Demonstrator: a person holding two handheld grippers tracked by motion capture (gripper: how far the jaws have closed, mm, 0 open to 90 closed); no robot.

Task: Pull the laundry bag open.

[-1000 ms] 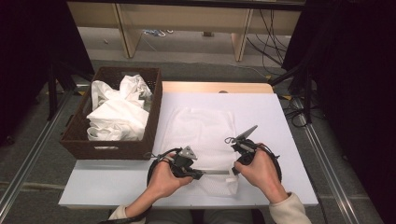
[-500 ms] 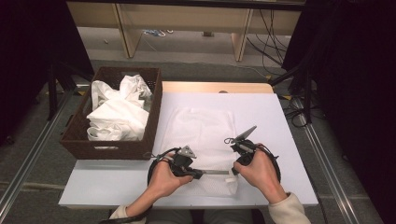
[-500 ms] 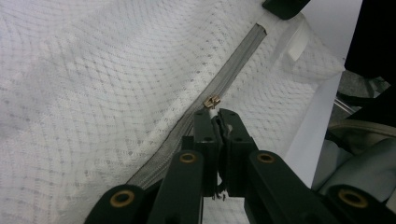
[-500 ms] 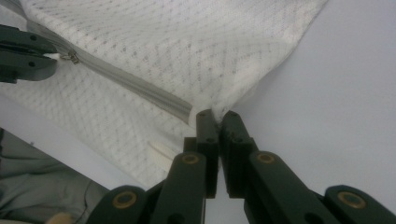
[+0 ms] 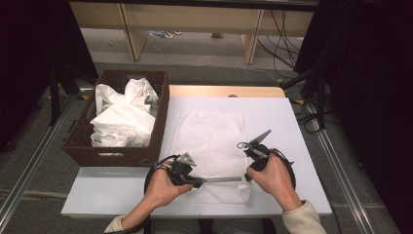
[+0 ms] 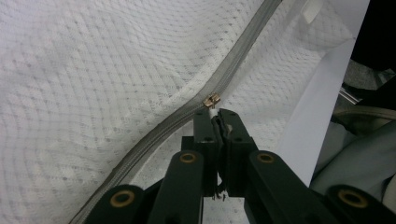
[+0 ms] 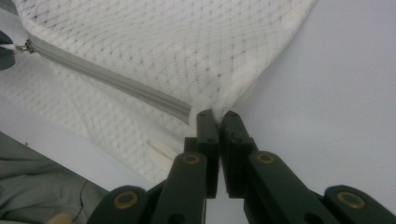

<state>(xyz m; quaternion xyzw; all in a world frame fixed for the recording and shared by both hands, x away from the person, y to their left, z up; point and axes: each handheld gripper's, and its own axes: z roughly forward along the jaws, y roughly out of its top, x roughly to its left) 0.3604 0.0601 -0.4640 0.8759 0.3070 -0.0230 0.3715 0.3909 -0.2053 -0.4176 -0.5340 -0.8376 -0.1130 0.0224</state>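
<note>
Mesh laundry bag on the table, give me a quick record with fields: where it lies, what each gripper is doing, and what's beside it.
item: white mesh laundry bag, lying flat on the white table
zipper: grey zipper along the near edge
left gripper: jaws shut on the zipper pull
right gripper: jaws shut on the bag's edge by the zipper's end
beside: brown wicker basket holding white cloths, left of the bag

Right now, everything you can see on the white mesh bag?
The white mesh bag lies flat on the white table, right of the basket. Netted fabric, grey zipper along its near edge. Left tongs shut on the zipper pull; right tongs pinch the bag's edge beyond the zipper's end.
</note>
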